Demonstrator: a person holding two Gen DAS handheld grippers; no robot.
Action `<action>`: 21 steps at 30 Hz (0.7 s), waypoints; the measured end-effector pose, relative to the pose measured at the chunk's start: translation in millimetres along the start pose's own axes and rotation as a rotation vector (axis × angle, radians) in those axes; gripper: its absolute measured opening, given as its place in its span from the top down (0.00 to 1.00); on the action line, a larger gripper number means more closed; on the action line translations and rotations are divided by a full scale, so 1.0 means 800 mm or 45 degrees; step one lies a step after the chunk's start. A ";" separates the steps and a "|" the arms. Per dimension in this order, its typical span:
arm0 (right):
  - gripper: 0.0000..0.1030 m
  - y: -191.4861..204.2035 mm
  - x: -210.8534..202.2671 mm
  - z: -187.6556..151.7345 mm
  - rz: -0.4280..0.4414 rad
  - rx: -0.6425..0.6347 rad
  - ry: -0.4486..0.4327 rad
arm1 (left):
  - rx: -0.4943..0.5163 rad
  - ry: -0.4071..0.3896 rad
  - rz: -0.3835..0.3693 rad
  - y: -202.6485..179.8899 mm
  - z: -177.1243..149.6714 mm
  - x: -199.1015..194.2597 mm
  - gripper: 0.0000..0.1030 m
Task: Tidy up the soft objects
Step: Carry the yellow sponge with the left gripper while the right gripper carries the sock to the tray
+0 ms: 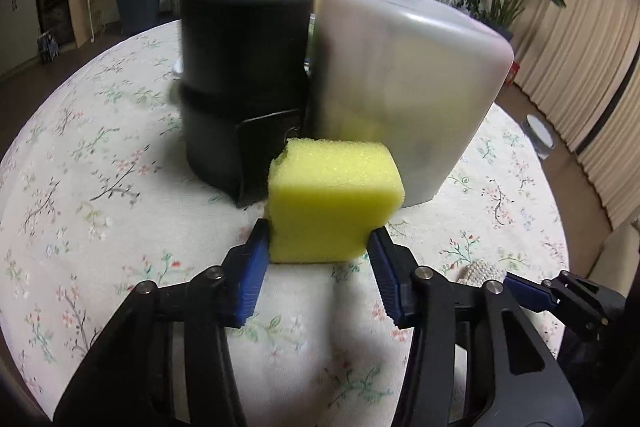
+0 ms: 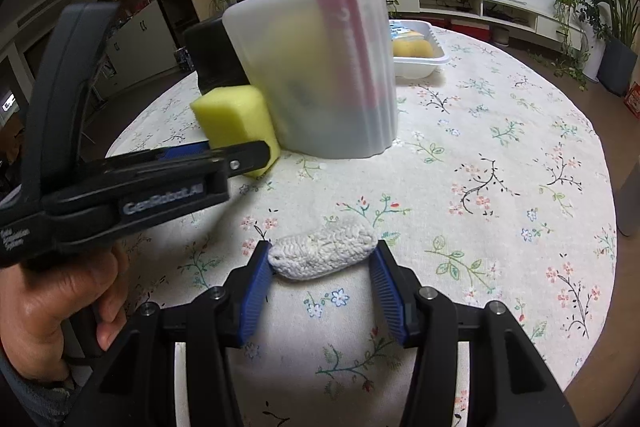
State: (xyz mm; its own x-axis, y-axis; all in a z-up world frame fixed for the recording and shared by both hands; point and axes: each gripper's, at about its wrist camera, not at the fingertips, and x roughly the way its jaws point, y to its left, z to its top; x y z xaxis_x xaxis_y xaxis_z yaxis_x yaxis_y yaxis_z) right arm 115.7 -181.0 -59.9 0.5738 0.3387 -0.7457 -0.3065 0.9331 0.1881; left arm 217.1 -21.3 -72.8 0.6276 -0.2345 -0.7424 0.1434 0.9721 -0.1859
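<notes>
One yellow sponge (image 1: 334, 201) is pinched between the left gripper (image 1: 318, 241) fingertips, long axis pointing away from them. One white crocheted pad (image 2: 323, 253) is gripped crosswise by the right gripper (image 2: 322, 259).

On the worktop (image 2: 500, 147), the sponge (image 1: 334, 201) stands before the canister (image 1: 244, 83) and the bin (image 1: 404, 87), which touch side by side mid-worktop. The knitted pad (image 2: 324, 253) lies nearer the near edge; the tray (image 2: 420, 61) sits behind the bin.
</notes>
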 end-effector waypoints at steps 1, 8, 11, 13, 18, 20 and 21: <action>0.49 0.000 -0.001 0.000 -0.002 0.001 0.000 | -0.004 -0.002 -0.003 0.003 -0.001 -0.004 0.57; 0.49 0.008 -0.012 -0.004 -0.014 -0.019 -0.006 | -0.035 0.001 -0.020 0.017 -0.024 -0.038 0.57; 0.49 0.006 -0.018 -0.012 -0.022 -0.022 0.010 | -0.047 0.025 -0.017 0.025 -0.040 -0.053 0.57; 0.49 0.003 -0.024 -0.018 -0.033 -0.018 0.018 | -0.046 0.039 -0.018 0.029 -0.050 -0.064 0.57; 0.49 -0.006 -0.040 -0.028 -0.051 -0.003 0.033 | -0.028 0.070 -0.033 0.032 -0.072 -0.089 0.57; 0.49 -0.008 -0.049 -0.029 -0.050 0.006 0.030 | -0.030 0.077 -0.049 0.033 -0.083 -0.101 0.57; 0.49 -0.009 -0.053 -0.029 -0.051 0.007 0.027 | -0.028 0.079 -0.051 0.031 -0.085 -0.102 0.57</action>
State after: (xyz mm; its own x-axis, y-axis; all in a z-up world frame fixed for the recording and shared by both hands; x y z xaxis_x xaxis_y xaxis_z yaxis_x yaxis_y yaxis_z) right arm 75.9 -204.6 -44.7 0.5689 0.2988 -0.7662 -0.2797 0.9464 0.1614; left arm 117.5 21.7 -60.5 0.5730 -0.2741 -0.7723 0.1505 0.9616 -0.2296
